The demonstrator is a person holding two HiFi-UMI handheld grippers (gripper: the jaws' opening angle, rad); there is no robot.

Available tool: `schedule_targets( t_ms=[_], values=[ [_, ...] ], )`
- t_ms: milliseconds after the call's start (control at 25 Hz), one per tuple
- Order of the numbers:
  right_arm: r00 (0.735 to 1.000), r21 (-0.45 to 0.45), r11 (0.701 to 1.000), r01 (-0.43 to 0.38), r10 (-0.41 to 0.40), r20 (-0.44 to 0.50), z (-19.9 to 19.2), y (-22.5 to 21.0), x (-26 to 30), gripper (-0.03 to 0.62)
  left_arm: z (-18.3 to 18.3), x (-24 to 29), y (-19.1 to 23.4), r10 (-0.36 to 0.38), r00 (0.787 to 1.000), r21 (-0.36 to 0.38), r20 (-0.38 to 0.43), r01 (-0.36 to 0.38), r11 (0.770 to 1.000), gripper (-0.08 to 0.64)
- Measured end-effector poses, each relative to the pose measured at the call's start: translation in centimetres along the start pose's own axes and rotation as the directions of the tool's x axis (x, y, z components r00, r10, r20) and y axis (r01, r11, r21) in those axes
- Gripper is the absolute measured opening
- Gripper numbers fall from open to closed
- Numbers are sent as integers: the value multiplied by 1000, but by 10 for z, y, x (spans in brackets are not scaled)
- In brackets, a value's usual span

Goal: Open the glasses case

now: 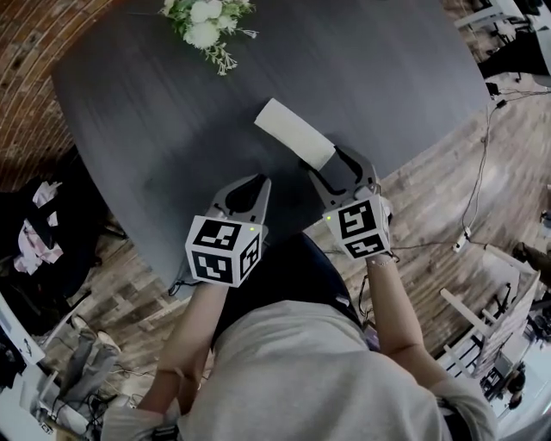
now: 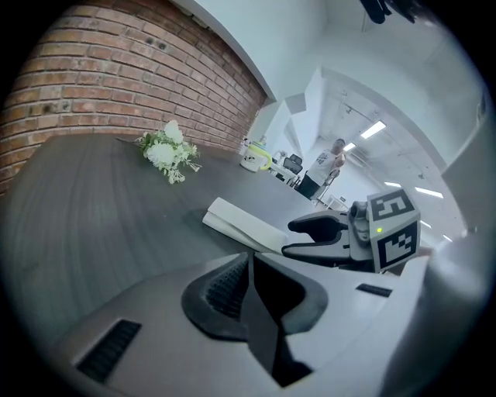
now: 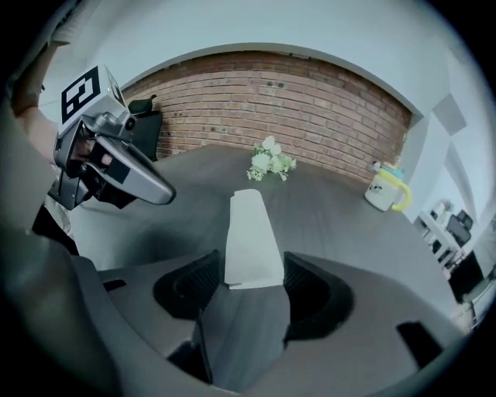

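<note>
Surface: a dark grey round table (image 1: 155,129) over a wooden floor (image 1: 448,198); in the right gripper view a brick wall (image 3: 271,101) stands behind it.
Task item: a white glasses case (image 1: 293,133) lies flat on the table, just right of centre in the head view. It runs on a diagonal from upper left to lower right. A seam runs along its long side in the left gripper view, and the lid looks down.
Right gripper (image 1: 325,159): at the lower-right end of the case, angled down. Its jaws are spread wide, and the near end of the case sits between the two ribbed pads. The pads flank the case closely; I cannot tell whether they touch it.
Left gripper (image 1: 261,183): lower left of the case and apart from it, over bare table. Its jaws are pressed together at the tips, with nothing between them.
Marker cubes: one on each gripper, toward the lower centre of the head view. Each shows a small green light.
Operator: seated or standing at the table's near edge, with both forearms reaching in from the bottom of the frame.
Other items: a bunch of white flowers (image 1: 207,26) at the table's far edge, top centre, well apart from the case. A white mug with a yellow handle (image 3: 385,190) stands at the right of the right gripper view. Cables (image 1: 478,189) trail across the floor at right.
</note>
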State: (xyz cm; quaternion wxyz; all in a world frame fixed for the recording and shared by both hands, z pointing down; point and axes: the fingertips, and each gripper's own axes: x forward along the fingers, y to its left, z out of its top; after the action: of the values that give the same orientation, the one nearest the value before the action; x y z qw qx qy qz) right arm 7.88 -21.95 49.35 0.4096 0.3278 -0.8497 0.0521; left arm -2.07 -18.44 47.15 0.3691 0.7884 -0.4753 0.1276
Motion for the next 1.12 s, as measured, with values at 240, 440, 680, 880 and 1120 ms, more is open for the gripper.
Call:
schedule_targets(
  t_ms=[240, 440, 680, 880, 1120],
  values=[
    [1000, -78, 997, -11, 9, -26, 0, 2, 14, 276, -11, 14, -5, -28, 999, -13, -24, 28, 1000, 37],
    [999, -99, 995, -13, 9, -44, -8, 6, 20, 286, -15, 21, -9, -45, 999, -22, -31, 44, 999, 37],
    [999, -126, 992, 21, -26, -39, -7, 4, 23, 259, -17, 23, -11, -58, 998, -21, -35, 57, 998, 37],
    [1000, -87, 996, -1, -1, -30, -6, 1, 19, 264, -15, 22, -12, -55, 998, -25, -26, 54, 998, 37],
    [998, -3, 998, -58, 58, 2, 0, -4, 15, 252, -12, 20, -14, -55, 998, -8, -19, 55, 998, 37]
  ],
)
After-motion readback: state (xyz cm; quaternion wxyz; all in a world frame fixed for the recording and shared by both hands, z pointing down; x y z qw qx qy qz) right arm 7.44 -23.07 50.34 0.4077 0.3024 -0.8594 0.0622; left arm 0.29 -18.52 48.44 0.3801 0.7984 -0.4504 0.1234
